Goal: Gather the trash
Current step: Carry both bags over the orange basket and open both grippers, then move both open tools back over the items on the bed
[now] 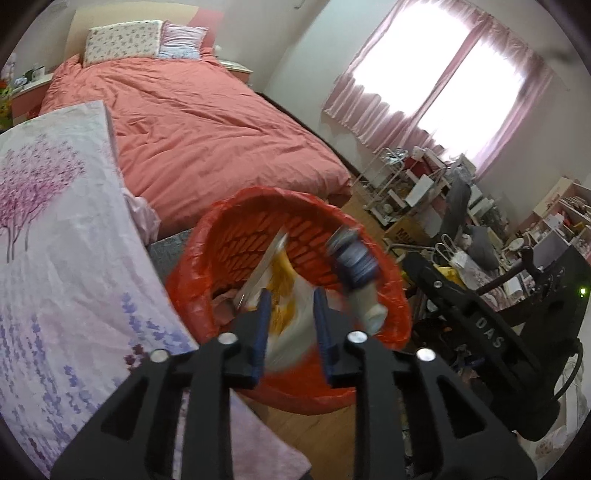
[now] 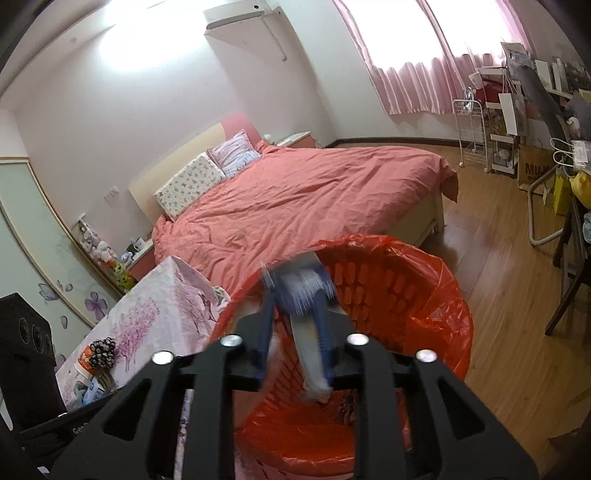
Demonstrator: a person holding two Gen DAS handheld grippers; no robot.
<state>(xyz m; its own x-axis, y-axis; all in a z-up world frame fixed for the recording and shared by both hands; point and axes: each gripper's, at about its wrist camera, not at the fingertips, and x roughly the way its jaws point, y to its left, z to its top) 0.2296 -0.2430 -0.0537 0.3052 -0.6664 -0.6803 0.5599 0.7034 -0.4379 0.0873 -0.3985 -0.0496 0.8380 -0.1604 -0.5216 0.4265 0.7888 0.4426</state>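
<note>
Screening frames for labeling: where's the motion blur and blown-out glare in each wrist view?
Left wrist: window blown out behind pink curtains; blue-and-white item and white-yellow wrapper over the red-lined bin smeared; bed sharp. Right wrist: ceiling glare top left, window clipped, falling blue item blurred; fisheye bends edges in both.

We saw a red-lined basket bin (image 1: 255, 229) on the floor by the bed's foot; a blurred blue-white tube (image 1: 354, 273) and a yellow-white wrapper (image 1: 288, 306) hung within its mouth.

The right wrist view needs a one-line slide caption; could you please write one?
Right claw, jaws parted, over the red-lined trash basket as a blurred blue-and-white item drops in, beside the pink bed.
</note>
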